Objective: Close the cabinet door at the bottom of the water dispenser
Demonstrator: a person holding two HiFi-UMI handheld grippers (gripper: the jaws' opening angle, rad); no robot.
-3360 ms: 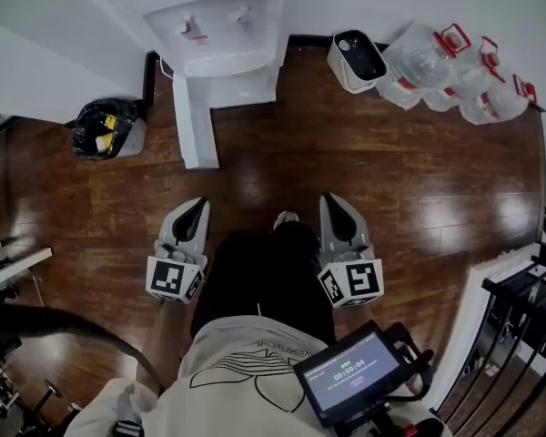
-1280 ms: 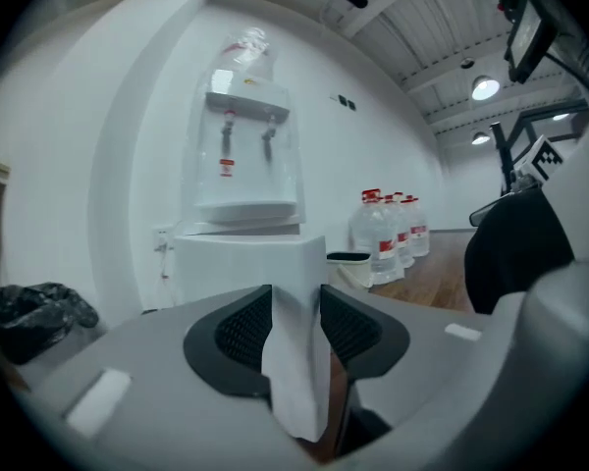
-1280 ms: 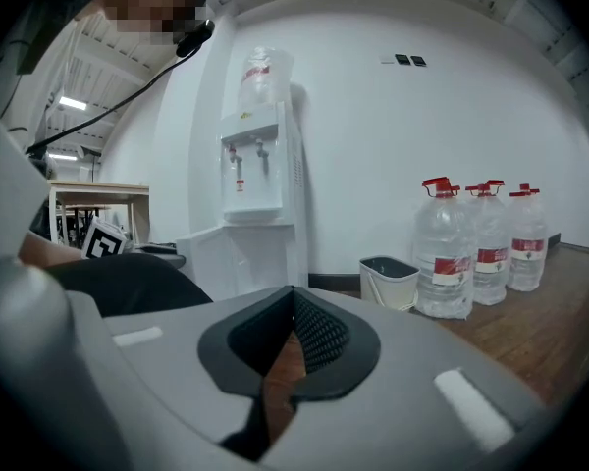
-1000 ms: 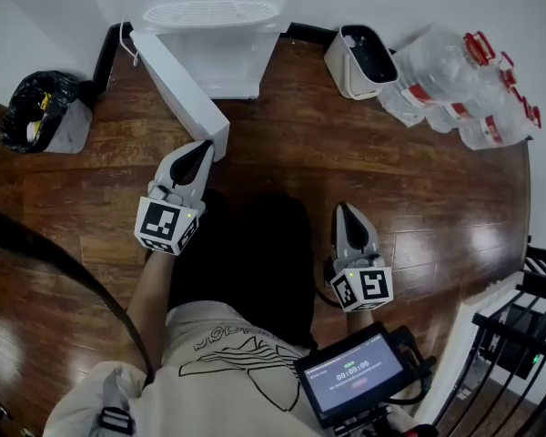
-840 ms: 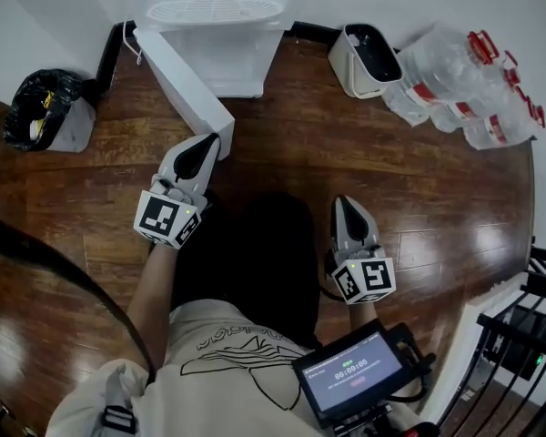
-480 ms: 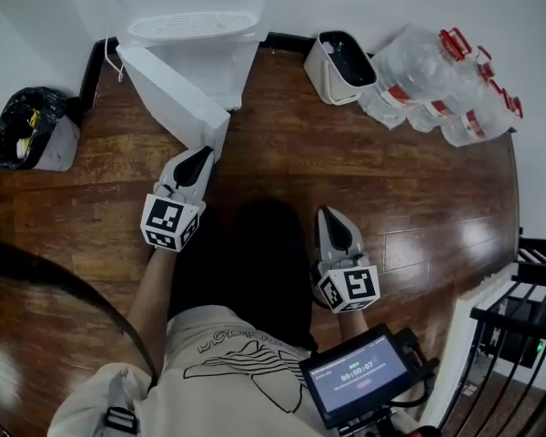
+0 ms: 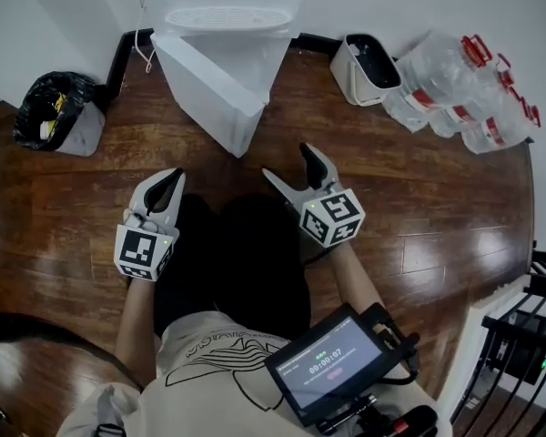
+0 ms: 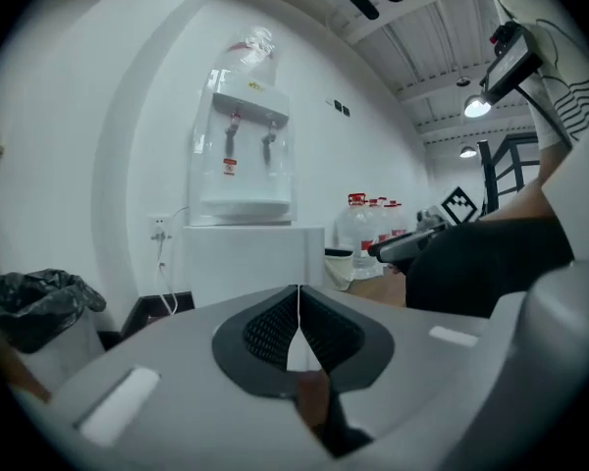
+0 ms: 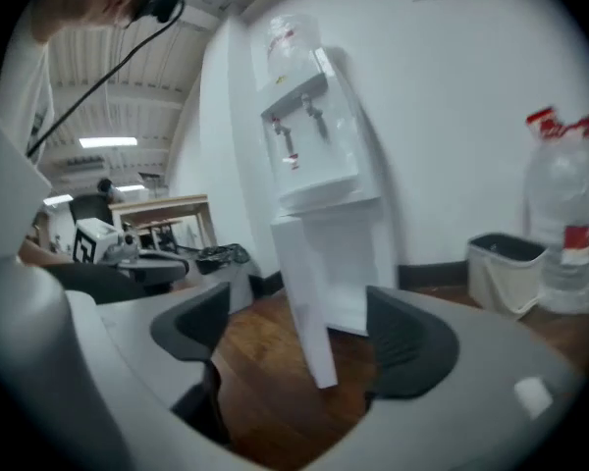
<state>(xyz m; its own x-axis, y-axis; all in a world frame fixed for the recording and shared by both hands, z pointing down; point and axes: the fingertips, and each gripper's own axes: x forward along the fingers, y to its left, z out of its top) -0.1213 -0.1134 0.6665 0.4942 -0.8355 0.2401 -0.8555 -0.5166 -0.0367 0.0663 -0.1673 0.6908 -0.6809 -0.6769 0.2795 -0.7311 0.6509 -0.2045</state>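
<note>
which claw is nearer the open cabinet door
Right. The right claw, jaws opening and empty, is just beside the cabinet door; the left claw sits farther back.

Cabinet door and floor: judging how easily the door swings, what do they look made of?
Cabinet door: likely plastic or painted sheet; plain matt white, thin flat panel. Floor: wood or wood-look planks, glossy; plank seams and light glare show.

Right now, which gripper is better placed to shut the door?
Probably the right gripper: it sits nearer the open door, jaws opening with nothing between them. The left gripper is shut and farther back.
</note>
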